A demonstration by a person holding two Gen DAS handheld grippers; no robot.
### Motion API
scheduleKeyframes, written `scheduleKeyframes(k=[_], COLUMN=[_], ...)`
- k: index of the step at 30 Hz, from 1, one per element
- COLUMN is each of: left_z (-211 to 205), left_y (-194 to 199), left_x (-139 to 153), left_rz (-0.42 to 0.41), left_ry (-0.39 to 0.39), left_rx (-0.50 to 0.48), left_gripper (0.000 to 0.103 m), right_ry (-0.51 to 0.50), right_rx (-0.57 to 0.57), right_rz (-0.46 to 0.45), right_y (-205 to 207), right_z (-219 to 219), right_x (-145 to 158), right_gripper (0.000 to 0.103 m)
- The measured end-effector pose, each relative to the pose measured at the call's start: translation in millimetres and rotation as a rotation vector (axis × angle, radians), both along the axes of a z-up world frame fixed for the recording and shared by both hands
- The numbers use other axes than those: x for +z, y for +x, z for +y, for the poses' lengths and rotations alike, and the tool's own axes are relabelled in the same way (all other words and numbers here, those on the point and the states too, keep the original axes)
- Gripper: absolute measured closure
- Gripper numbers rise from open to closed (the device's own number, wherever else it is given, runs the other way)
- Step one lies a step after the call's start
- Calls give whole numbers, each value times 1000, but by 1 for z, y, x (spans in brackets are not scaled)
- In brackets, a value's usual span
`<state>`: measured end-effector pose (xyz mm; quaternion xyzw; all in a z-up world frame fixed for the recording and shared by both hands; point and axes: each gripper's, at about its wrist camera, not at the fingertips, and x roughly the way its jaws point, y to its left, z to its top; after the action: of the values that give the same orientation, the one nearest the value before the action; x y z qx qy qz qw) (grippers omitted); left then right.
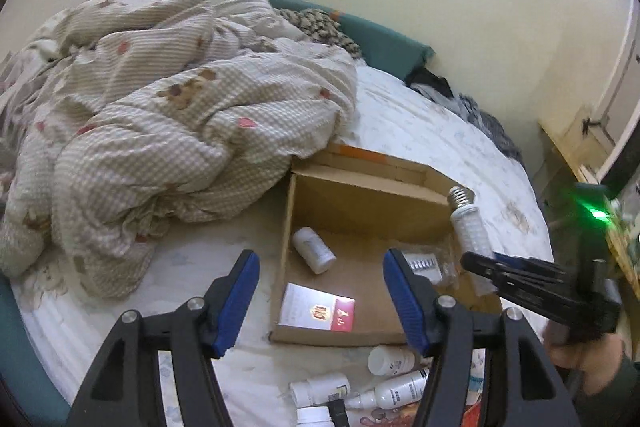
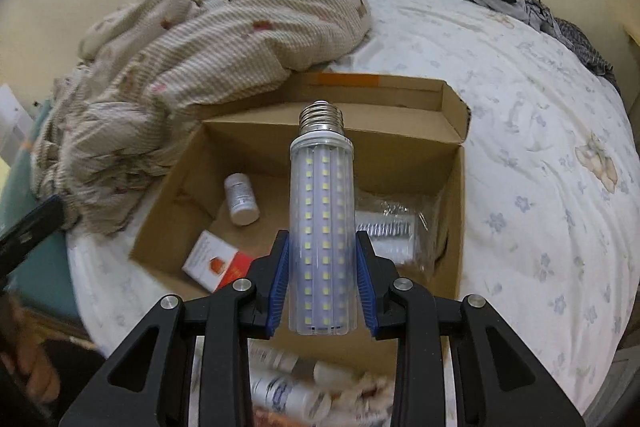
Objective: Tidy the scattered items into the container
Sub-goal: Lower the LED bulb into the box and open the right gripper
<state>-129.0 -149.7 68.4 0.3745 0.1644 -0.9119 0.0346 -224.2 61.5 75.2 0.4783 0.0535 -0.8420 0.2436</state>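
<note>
The long light bulb [image 2: 322,223] sits between the two blue fingers [image 2: 279,283] of the right gripper [image 2: 322,283], and they squeeze its clear sides. Its metal screw end points away from the fingers, out over the cardboard box [image 2: 452,227]. The box lies on the bed [image 2: 540,187], just past the fingertips and below them.

Inside the box, left of the bulb, rest a white bottle [image 2: 241,199] and a small red and white pack [image 2: 218,263]. Right of the bulb lies a clear plastic bag [image 2: 394,227].

I think the step now is to put the bulb into the box. It looks breakable, so it should go low before the fingers let go. The bare spot in the middle looks best.

The left gripper [image 1: 320,299] holds nothing and its fingers are spread wide. More bottles [image 1: 390,361] wait on the bed, near those fingers, outside the box.
</note>
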Motion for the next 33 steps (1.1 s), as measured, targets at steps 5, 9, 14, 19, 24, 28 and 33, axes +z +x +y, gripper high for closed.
scheduleKeyframes(k=[5,9,14,19,24,28,33], left_z=[-12,-6,3,7,14,20,27], left_y=[-9,-13,-18,-21,-23,-26,-30], left_x=[-10,-12,-16,-19,-20,-25,-35], left_rz=[-39,-40,-58,-69,-74,-101,-146], left_ry=[76,73,46,30,-7,-34,-54], left_rx=[8,-18,-45,-52,-64,-77,-98], left_gripper=[38,38,38,38,38,38,38], right_ry=[119,186,201,178,130,88,30], right_rx=[13,12,2,-2,21,34,63], right_rz=[-43,-109,-141,-141,-87,-50,-2], right_y=[-22,-34,-39,-35,-22,-3,40], right_z=[-24,-33,-36,-34,-25,-10,15], right_x=[-30,-56,-71,-67,-41,-13,21], right_gripper=[70,69,68,63,63,63,63])
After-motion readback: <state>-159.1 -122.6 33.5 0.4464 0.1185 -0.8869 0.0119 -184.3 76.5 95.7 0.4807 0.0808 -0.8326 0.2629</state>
